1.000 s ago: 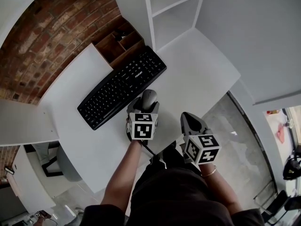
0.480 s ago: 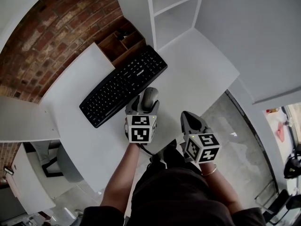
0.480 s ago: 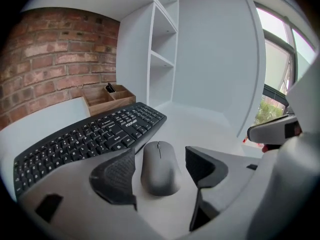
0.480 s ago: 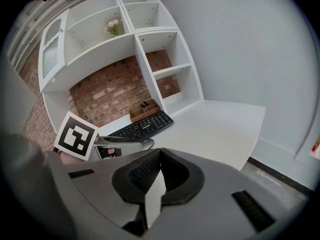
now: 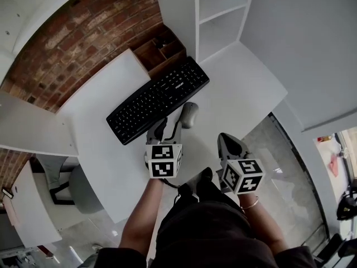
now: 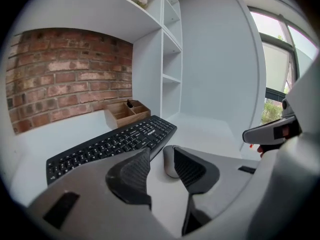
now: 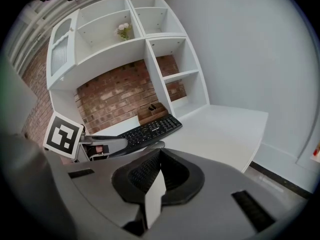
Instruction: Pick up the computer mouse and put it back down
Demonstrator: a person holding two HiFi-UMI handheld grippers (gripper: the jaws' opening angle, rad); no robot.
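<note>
The grey computer mouse [image 5: 189,115] lies on the white desk [image 5: 245,88], just in front of the black keyboard's right end. My left gripper [image 5: 167,129] hangs a little above the desk, drawn back from the mouse toward the person. Its jaws are closing and nothing is between them. In the left gripper view the mouse [image 6: 169,165] shows past the gap between the left gripper's [image 6: 160,155] jaws. My right gripper [image 5: 224,140] hovers off the desk's front edge, jaws shut on nothing. In the right gripper view the right gripper's [image 7: 159,155] pads meet.
A black keyboard [image 5: 159,99] lies slantwise on the desk. Behind it stands a wooden organiser [image 5: 162,49] against the brick wall [image 5: 83,35]. White shelves [image 5: 223,15] rise at the back right. A chair [image 5: 81,188] sits below the desk's left side.
The left gripper has let go of the mouse, pulled back and risen; its jaws have narrowed. The mouse stays on the desk. The right gripper has shifted slightly.
</note>
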